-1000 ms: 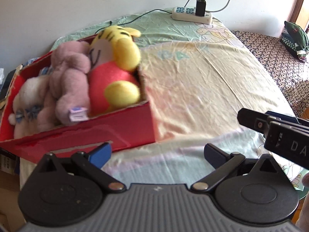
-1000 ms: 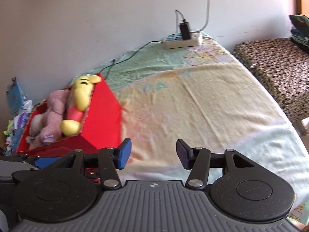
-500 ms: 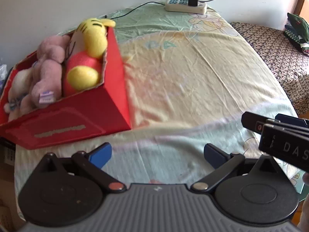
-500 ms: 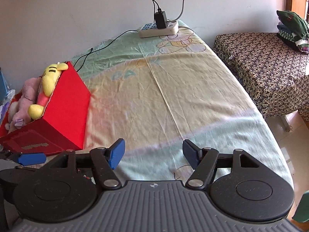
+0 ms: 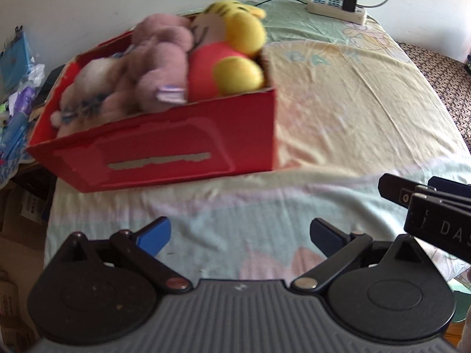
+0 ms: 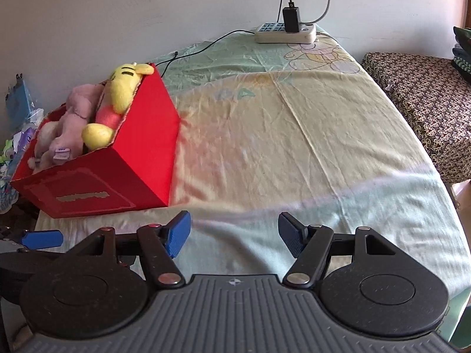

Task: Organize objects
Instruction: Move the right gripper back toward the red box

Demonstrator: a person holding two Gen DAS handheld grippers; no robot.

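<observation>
A red cardboard box [image 5: 164,153] [image 6: 147,147] sits on the left part of the bed. Inside it lie a yellow bear plush in a red shirt [image 5: 226,56] [image 6: 117,103], a pink plush [image 5: 162,56] [image 6: 76,117] and a pale plush [image 5: 91,85]. My left gripper [image 5: 240,234] is open and empty, hovering over the bedsheet in front of the box. My right gripper [image 6: 234,232] is open and empty too, to the right of the box. The right gripper's side shows at the left wrist view's right edge.
The bed [image 6: 279,135] has a pale yellow and green sheet. A white power strip [image 6: 285,32] [image 5: 335,8] with a black charger and cables lies at the far end by the wall. A patterned bench [image 6: 421,88] stands right of the bed. Clutter [image 5: 17,88] sits left of the box.
The left wrist view has swung and closed in, so the box looks larger and nearer the middle. The right gripper has shifted slightly toward the box. Both grippers stayed open.
</observation>
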